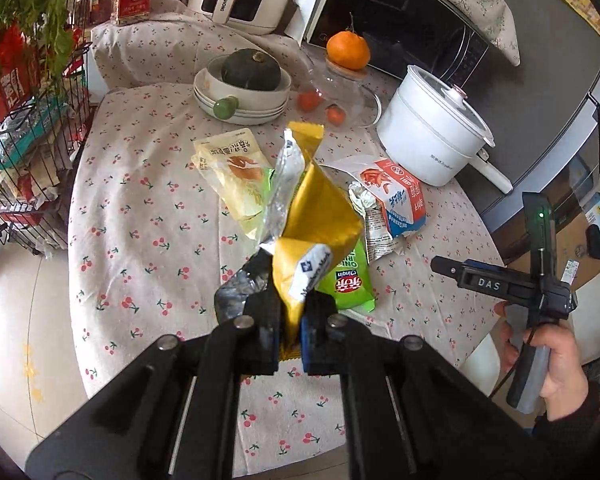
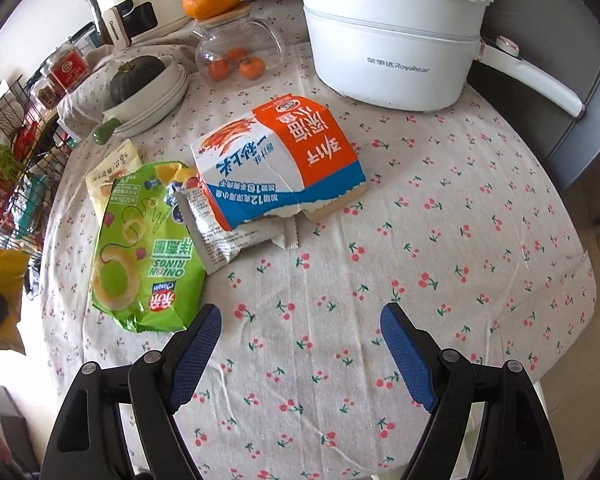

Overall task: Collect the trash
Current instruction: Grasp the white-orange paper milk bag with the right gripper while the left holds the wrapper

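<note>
Item 1, yellow foil wrapper (image 1: 316, 216): held lifted above the cloth-covered table (image 1: 148, 208), pinched at its near end by the left gripper (image 1: 290, 320), whose blue-padded jaws are clamped onto it. It is judged very light, thin and crinkly, with a slick foil face liable to slide between pads; a flat fold or sealed edge is judged the best purchase. The free end stands up and flops away from the camera.

Item 2, green onion-ring bag (image 2: 148, 252): lying flat on the table, left of centre, its near edge just beside the left finger of the right gripper (image 2: 300, 344). It is judged light, soft and collapsible; a crimped end seam is suggested as the hold.

Item 3, orange, white and blue carton (image 2: 280, 160): torn open along its near side, resting on the table beyond the green bag and to its right, over a crumpled grey-white wrapper (image 2: 228, 232). It is judged stiffer than the bags yet easily crushed; a wall edge is suggested.

Item 4, pale yellow pouch (image 1: 232, 172): flat on the table at the far left of the litter, partly covered.

Right gripper: hovering low over bare cloth, jaws spread wide, nothing between them, aimed forward toward the litter; its handle is seen gripped by the right hand (image 1: 556, 360)
</note>
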`<action>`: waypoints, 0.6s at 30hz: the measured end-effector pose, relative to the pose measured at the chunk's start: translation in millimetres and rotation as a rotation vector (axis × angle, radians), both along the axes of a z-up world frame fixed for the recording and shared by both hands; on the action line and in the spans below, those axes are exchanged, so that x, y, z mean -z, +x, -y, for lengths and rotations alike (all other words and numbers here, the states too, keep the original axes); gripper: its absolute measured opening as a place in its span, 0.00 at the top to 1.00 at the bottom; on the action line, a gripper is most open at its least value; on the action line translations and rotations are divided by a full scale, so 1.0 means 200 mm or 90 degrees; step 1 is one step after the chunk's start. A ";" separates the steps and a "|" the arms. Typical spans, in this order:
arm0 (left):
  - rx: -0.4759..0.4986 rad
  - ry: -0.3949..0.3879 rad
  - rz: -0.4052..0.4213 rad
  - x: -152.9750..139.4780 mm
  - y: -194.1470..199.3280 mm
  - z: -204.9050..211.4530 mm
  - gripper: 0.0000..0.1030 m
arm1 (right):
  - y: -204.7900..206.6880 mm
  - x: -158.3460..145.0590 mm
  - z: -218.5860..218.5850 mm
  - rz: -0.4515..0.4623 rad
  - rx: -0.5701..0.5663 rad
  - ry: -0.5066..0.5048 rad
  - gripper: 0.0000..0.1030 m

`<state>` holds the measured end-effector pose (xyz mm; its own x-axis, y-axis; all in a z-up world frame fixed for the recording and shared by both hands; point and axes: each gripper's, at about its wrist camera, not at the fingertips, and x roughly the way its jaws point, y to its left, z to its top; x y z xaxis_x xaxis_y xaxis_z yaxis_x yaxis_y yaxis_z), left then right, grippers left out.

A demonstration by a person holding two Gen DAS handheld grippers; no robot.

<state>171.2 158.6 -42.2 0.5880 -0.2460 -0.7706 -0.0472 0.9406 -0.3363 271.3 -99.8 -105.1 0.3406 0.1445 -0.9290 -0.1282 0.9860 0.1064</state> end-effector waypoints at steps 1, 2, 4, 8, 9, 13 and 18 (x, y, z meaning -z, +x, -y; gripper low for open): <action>-0.002 -0.005 0.000 0.00 0.00 -0.02 0.92 | 0.04 0.00 -0.06 0.008 -0.002 -0.005 0.19; -0.005 -0.005 0.001 0.00 0.00 -0.04 0.92 | 0.09 0.00 -0.10 0.017 -0.005 -0.009 0.19; -0.010 -0.004 -0.001 0.00 0.00 -0.07 0.92 | 0.19 0.02 -0.20 0.035 -0.009 -0.028 0.19; -0.023 -0.013 -0.009 0.01 -0.02 -0.13 0.92 | 0.36 0.10 -0.38 0.065 -0.023 -0.110 0.19; -0.023 -0.016 -0.008 0.02 -0.02 -0.14 0.92 | 0.40 0.12 -0.42 0.072 -0.026 -0.132 0.19; -0.022 -0.016 -0.003 0.01 -0.03 -0.15 0.92 | 0.49 0.21 -0.54 0.094 -0.038 -0.188 0.19; -0.017 -0.021 -0.003 0.00 -0.03 -0.14 0.92 | 0.52 0.19 -0.59 0.134 -0.052 -0.213 0.44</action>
